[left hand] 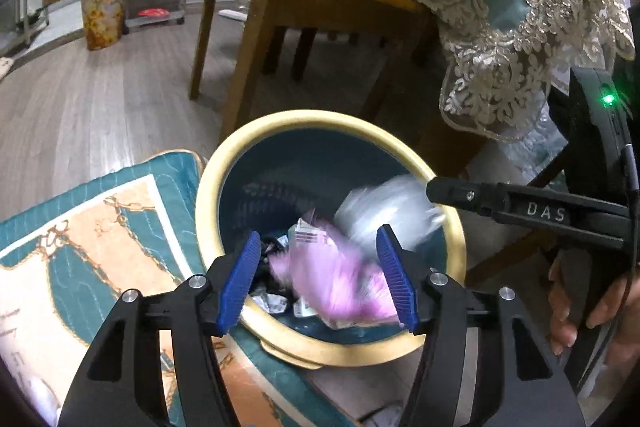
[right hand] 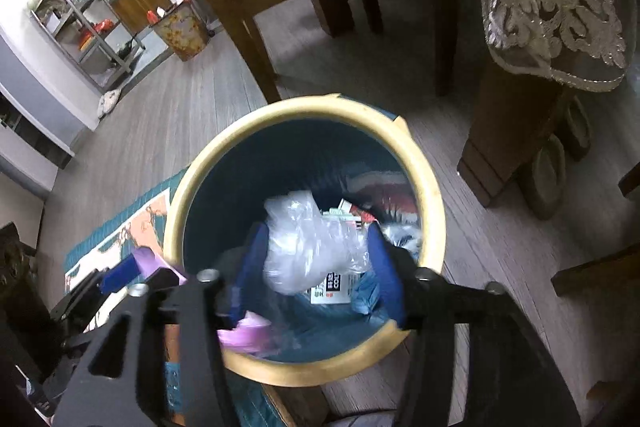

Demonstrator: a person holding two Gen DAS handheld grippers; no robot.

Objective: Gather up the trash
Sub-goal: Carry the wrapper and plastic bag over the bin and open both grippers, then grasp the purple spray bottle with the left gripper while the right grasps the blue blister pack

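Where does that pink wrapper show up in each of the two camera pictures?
Left wrist view: the pink wrapper is low in the middle, blurred, between the left gripper's open blue fingers, over the bin.
Right wrist view: the wrapper shows at lower left, over the bin's near rim, beside the right gripper.
Shared landmark: the bin's yellow rim.

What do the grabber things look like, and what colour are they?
Both are black plastic frames with silver bolts and ribbed blue pads on two fingers. See the left gripper and the right gripper. From the left camera, the right one has white letters "DAS", a small green light and a thin black cable.
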